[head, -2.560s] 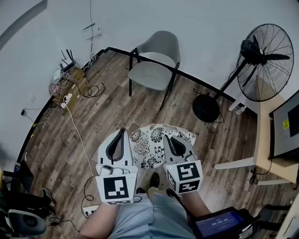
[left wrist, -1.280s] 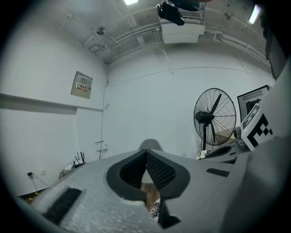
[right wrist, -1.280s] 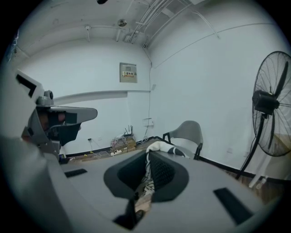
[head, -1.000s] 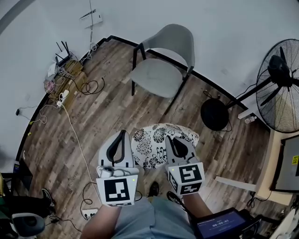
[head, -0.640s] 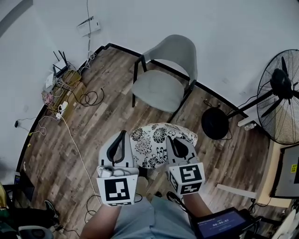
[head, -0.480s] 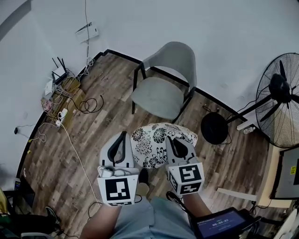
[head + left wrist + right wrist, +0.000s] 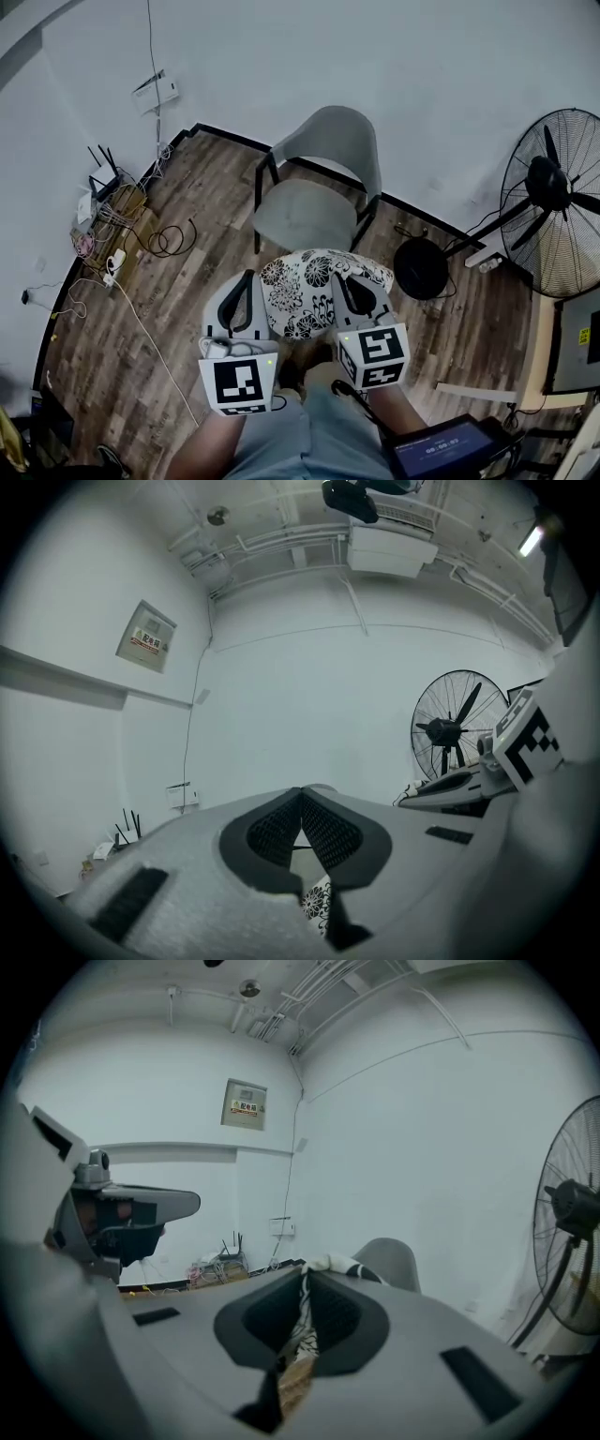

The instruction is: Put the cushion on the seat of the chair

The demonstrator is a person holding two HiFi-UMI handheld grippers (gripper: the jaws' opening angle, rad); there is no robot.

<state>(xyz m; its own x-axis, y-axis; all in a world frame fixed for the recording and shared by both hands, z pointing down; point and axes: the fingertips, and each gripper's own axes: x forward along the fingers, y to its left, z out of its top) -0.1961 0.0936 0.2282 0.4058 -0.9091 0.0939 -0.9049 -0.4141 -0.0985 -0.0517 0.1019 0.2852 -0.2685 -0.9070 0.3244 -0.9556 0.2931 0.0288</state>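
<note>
Head view: the floral cushion hangs above the wooden floor, carried between the left gripper at its left edge and the right gripper at its right edge. The grey chair stands just beyond it against the wall, its seat bare, so the cushion is near the chair but not yet on it. A fan stands well off to the right.

Left gripper view: the jaws are closed, tips meeting, and a scrap of floral fabric shows low between them; I judge it pinches the cushion's edge.

Right gripper view: the jaws are clamped on a fold of the cushion that runs up between the pads, with the chair back beyond.

The step in hand looks like the carry toward the chair. The next move calls for bringing both grippers forward together over the seat, lowering the cushion flat onto it, then opening both jaws
</note>
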